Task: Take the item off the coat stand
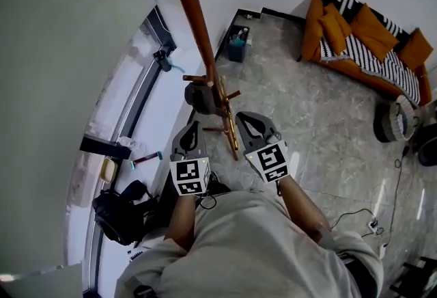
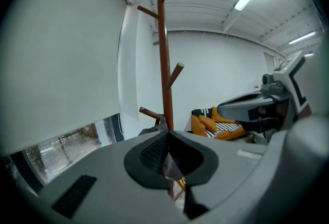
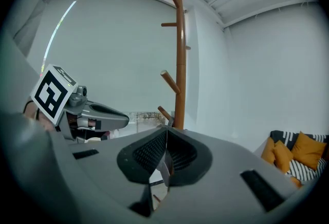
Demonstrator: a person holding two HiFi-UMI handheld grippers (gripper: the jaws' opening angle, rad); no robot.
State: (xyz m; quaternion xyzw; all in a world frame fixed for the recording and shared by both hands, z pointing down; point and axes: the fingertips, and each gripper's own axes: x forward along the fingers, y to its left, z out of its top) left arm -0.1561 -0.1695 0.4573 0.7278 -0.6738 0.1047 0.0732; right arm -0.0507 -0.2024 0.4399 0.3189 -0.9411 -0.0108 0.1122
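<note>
A tall brown wooden coat stand [image 1: 194, 16] with side pegs rises by the white wall. A dark grey item [image 1: 199, 98] hangs on one of its low pegs. My left gripper [image 1: 193, 127] is shut and empty, just below and short of that item. Just right of the pole, my right gripper [image 1: 243, 117] is also shut and empty. In the left gripper view the stand [image 2: 164, 58] is straight ahead, the dark item [image 2: 153, 126] peeks over the shut left gripper [image 2: 167, 134], and the right gripper [image 2: 254, 107] shows at the right. In the right gripper view the stand [image 3: 179, 58] is ahead of the shut right gripper [image 3: 165, 130].
A sofa [image 1: 365, 40] with orange cushions and a striped cover stands at the far right. A blue bin [image 1: 237, 45] sits in the corner behind the stand. A black bag [image 1: 123, 213] lies by the window at left. A cable and power strip [image 1: 372, 225] lie on the tiled floor.
</note>
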